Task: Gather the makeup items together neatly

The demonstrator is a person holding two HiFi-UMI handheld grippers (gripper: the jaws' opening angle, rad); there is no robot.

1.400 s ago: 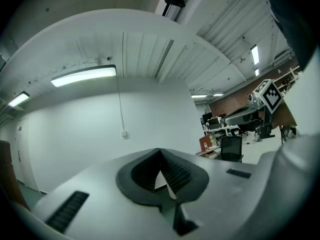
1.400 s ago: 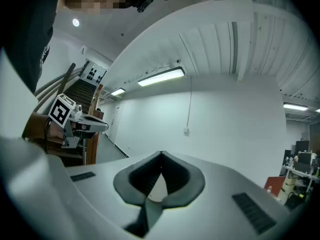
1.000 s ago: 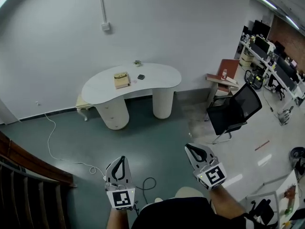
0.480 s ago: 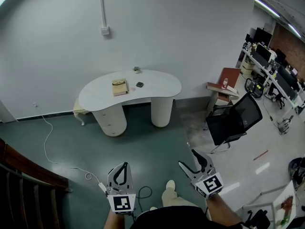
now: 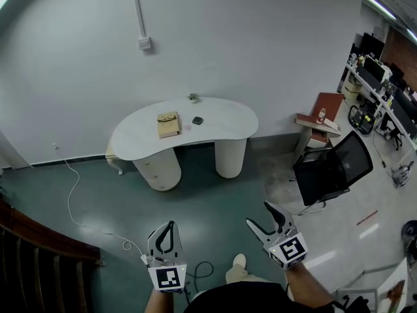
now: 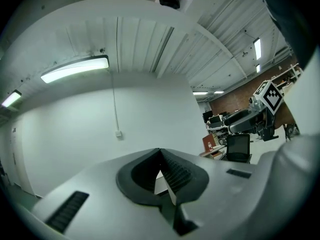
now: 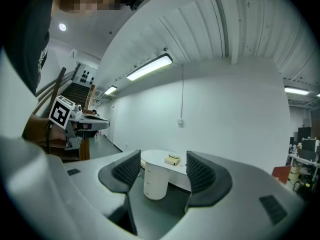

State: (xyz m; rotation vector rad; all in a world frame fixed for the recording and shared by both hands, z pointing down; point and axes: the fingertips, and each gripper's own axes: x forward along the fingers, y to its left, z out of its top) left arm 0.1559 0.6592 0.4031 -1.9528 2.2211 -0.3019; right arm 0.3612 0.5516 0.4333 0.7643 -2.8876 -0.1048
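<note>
**Room and surface.** A plain grey-white wall [image 5: 247,44] backed a teal floor [image 5: 215,201]. On the floor a white kidney-shaped table [image 5: 225,128] stood on two round pedestals. The makeup items lay loosely spread on its top. A tan rectangular case [image 5: 168,124] sat left of centre, with a small dark compact [image 5: 197,120] near it but apart. A small greenish object [image 5: 193,98] sat at the rear edge by the wall, too far off to identify. A black mesh office chair [image 5: 333,173] and a red-brown side stand [image 5: 320,111] stood to the right. A dark wooden stair rail [image 5: 29,230] showed at lower left, and a white cable [image 5: 75,197] trailed over the floor toward the person's feet.

**Tools.** Both were carried low, well apart from the table. The left gripper [image 5: 168,225] had its jaws pressed together with nothing between them. The right gripper [image 5: 258,214] had just been opening. Its jaws stood wide, with only the distant table showing through the gap.

**Hazards, as judged.** No gathering had begun.
- The trailing cable could catch a foot on the approach.
- The left jaws, if not parted before reaching in, would shove an item rather than take it.
- The compact looked low and flat, so it might skid toward the table's edge under a slanted pinch.
- The rear object sat close to the wall, leaving little room for a jaw behind it.
</note>
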